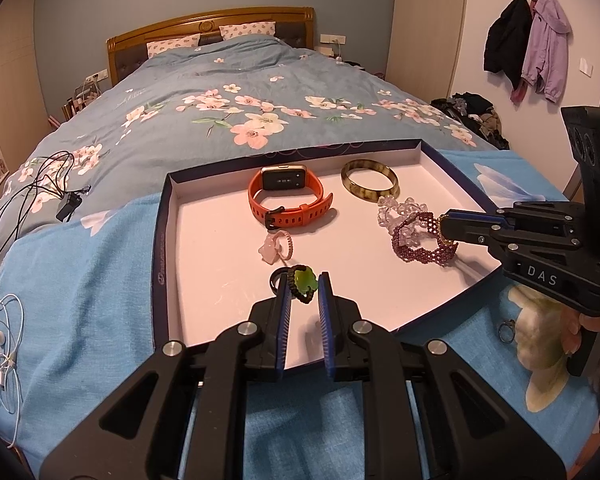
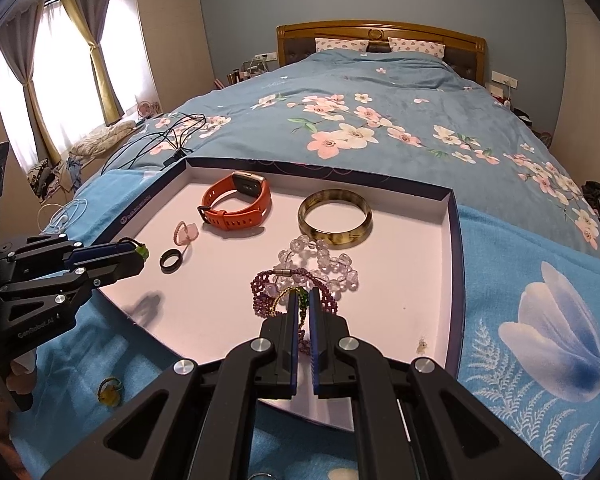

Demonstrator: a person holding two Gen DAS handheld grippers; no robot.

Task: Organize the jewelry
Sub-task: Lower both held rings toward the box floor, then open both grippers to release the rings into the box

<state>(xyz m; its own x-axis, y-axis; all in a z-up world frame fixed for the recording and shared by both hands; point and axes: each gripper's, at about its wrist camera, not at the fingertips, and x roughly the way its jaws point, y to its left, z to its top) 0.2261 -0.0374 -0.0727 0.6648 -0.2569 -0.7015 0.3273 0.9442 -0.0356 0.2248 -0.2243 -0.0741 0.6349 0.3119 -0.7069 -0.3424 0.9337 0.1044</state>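
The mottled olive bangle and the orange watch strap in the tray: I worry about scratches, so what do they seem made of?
The mottled olive-brown bangle looks like polished stone or resin: it is glossy, translucent and streaked with dark patches. Which of the two, the look leaves open. The orange watch strap looks like matte silicone rubber: a flexible band with punched holes and a dark buckle.

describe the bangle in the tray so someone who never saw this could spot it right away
On the bed lies a shallow tray with a pale floor. The bangle lies flat near its far wall, beside the orange watch and just behind the clear bead bracelet. It alone is a solid, rigid ring, mottled olive and dark brown.
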